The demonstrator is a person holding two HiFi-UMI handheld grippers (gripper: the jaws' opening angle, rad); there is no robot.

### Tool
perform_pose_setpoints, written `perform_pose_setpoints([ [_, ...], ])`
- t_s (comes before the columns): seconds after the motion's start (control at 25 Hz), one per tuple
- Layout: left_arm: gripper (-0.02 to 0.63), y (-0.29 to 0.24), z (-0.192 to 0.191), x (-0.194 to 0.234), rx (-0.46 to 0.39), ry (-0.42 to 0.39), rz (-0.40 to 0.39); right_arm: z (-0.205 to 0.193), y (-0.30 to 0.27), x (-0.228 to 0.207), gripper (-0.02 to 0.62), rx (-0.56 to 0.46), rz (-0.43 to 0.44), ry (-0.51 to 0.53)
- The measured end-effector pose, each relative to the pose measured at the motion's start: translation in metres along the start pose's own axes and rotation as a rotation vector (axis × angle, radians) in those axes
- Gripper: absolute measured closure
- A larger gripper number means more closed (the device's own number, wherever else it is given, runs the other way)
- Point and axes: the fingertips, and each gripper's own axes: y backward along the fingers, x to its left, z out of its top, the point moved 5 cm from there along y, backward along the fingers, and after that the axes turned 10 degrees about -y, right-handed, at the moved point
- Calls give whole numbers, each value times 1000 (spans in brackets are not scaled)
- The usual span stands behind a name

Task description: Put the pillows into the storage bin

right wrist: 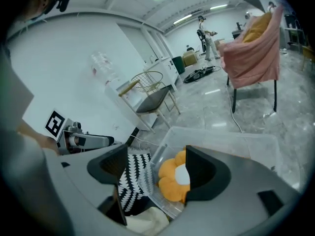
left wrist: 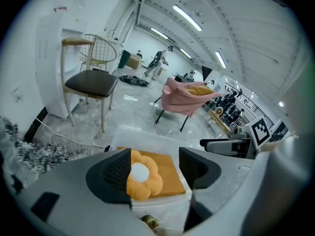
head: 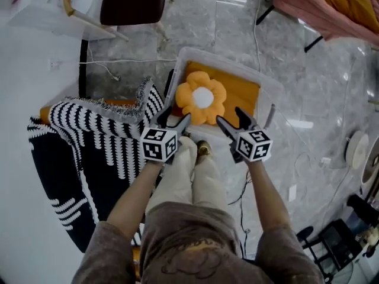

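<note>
An orange flower-shaped pillow [head: 201,101] with a white centre lies in the clear storage bin [head: 269,87], on top of a flat orange pillow [head: 244,93]. The flower pillow [left wrist: 141,176] also shows in the left gripper view, and the same flower pillow [right wrist: 173,182] in the right gripper view. My left gripper [head: 174,122] and right gripper [head: 231,122] hover side by side just above the bin's near edge. Both stand open with nothing between the jaws. A black-and-white patterned pillow [head: 95,158] lies on the floor left of the bin.
A chair with a dark seat [head: 133,2] stands beyond the bin, next to a white cabinet [head: 35,7]. A pink-draped chair [head: 331,5] is at the far right. Cables [head: 118,64] run across the marble floor. The person's legs [head: 189,176] are just below the grippers.
</note>
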Motion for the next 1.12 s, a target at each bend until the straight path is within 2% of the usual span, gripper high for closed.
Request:
perform_pose_setpoints([
  [0.2,318,96,42,-53,-125,8,74,40,58,73,230,-11,141,116],
  [0.32,316,157,56,-80,-197,-4,138,48,87,117,242,8,222,204],
  [0.44,316,222,58,-98,-264,24,231,51,106,169,242,59,318,287],
  [0.56,316,286,43,-108,-320,72,322,41,115,229,244,119,427,358],
  [0.8,316,410,-53,-115,-411,266,553,-36,110,359,245,313,672,539],
  [1.0,316,513,-148,-116,-470,404,740,-121,107,457,245,447,799,645],
  [1.12,316,578,-218,-131,-510,487,861,-190,116,512,245,523,870,705],
])
